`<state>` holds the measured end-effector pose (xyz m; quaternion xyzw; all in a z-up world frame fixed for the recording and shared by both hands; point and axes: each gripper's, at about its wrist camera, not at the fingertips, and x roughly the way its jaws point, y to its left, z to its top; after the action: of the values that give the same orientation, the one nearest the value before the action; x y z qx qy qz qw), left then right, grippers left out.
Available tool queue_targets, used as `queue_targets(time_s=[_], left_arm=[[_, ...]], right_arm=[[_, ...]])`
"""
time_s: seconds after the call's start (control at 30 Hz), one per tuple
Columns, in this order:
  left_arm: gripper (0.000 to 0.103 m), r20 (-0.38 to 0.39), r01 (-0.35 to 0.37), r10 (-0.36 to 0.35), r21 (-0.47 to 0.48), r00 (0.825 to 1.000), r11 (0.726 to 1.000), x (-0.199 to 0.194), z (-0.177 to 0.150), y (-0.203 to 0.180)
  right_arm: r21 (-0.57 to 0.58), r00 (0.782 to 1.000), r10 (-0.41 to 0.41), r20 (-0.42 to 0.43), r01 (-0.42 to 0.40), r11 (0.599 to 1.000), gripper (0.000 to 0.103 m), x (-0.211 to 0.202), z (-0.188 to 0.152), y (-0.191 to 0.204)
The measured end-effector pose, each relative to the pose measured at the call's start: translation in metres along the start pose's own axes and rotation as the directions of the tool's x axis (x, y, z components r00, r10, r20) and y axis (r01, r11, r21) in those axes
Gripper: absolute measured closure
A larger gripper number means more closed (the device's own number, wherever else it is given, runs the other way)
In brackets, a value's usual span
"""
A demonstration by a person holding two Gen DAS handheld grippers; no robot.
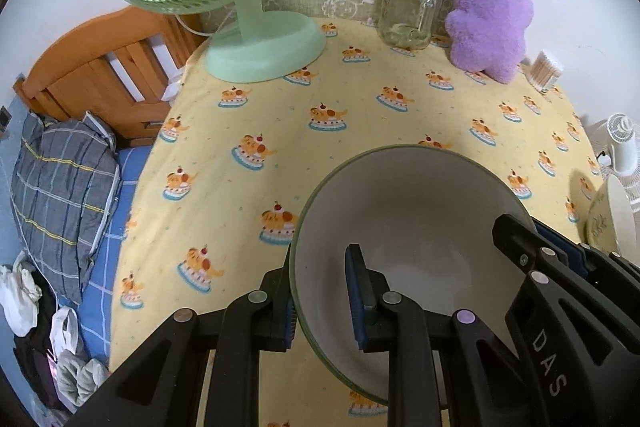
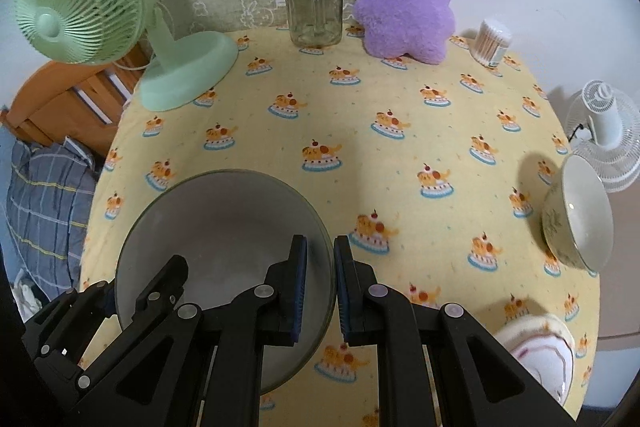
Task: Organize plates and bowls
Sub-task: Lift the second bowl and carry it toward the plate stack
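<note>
Bowl (image 1: 404, 247) pinched at opposite rims by my left claw (image 1: 320, 303) and right claw (image 2: 320, 291), carried above the table (image 2: 360, 131); next I must set it down level.

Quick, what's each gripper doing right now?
Left gripper: shut on the bowl rim.
Right gripper: shut on the same bowl's opposite rim.

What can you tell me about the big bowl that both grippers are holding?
The big bowl is wide and round, with a plain pale grey-white inside, a thin green rim, and a glazed ceramic look. It is empty. The left gripper clamps its rim on one side and the right gripper clamps the opposite side, each with one blue pad inside and one outside. It sits tilted, open side toward the cameras, over the yellow cake-print tablecloth; whether it touches the cloth cannot be told.
</note>
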<state>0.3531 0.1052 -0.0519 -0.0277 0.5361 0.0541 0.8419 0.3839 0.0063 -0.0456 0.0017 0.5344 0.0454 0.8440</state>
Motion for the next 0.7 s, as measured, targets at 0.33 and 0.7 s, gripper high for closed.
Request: queue_targets(time_s=[0.33,0.7], left_arm=[[0.084,0.041,0.014,-0.014,0.010,0.999,1.000,-0.048,-0.025,0.010],[0.084,0.038,0.033,-0.034,0.024,0.999,0.999,-0.081,-0.071,0.011]], right_arm=[[0.019,0.999,-0.002,0.040,0.001,1.000,0.086,-0.055,-0.030,0.008],[0.040,0.999,-0.011,0.041,0.009,0.999,0.086,-0.094,-0.080,0.007]])
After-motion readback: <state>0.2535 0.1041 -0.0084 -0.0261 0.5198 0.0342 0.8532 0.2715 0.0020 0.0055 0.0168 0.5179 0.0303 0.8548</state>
